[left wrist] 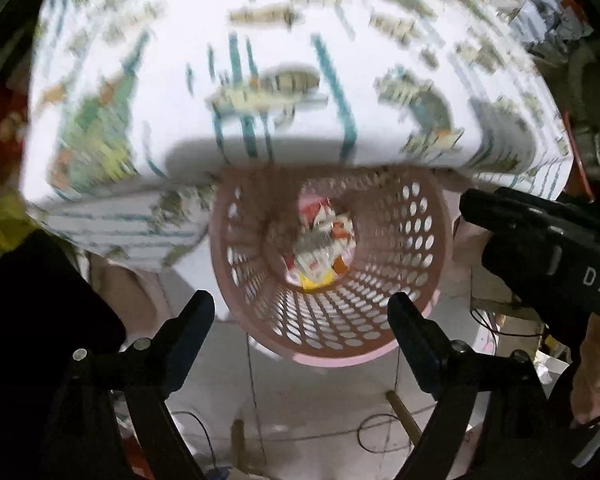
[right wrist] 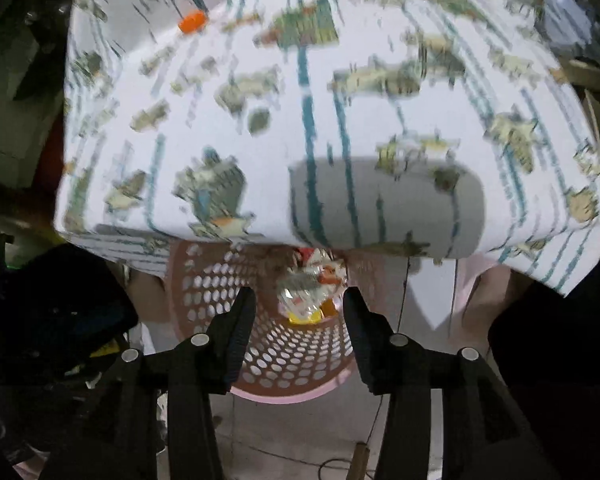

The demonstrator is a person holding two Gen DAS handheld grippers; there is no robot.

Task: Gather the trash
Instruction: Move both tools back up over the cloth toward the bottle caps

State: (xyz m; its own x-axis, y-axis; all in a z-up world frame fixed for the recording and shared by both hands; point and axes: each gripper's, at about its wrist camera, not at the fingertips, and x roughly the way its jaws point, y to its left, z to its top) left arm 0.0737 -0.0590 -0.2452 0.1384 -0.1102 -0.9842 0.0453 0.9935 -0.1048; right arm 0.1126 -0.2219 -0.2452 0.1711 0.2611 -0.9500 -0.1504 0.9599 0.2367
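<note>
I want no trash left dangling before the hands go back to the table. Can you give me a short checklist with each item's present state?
1. Left gripper jaws apart, nothing between them: ok.
2. Right gripper jaws apart, nothing pinched: ok.
3. Crumpled wrappers lying at the bottom of the pink perforated plastic basket: ok.
4. Basket upright beside the patterned tablecloth: ok.
5. Small orange object on the cloth waiting: not ok.
6. Other trash on the cloth: cannot tell, blurred.
</note>
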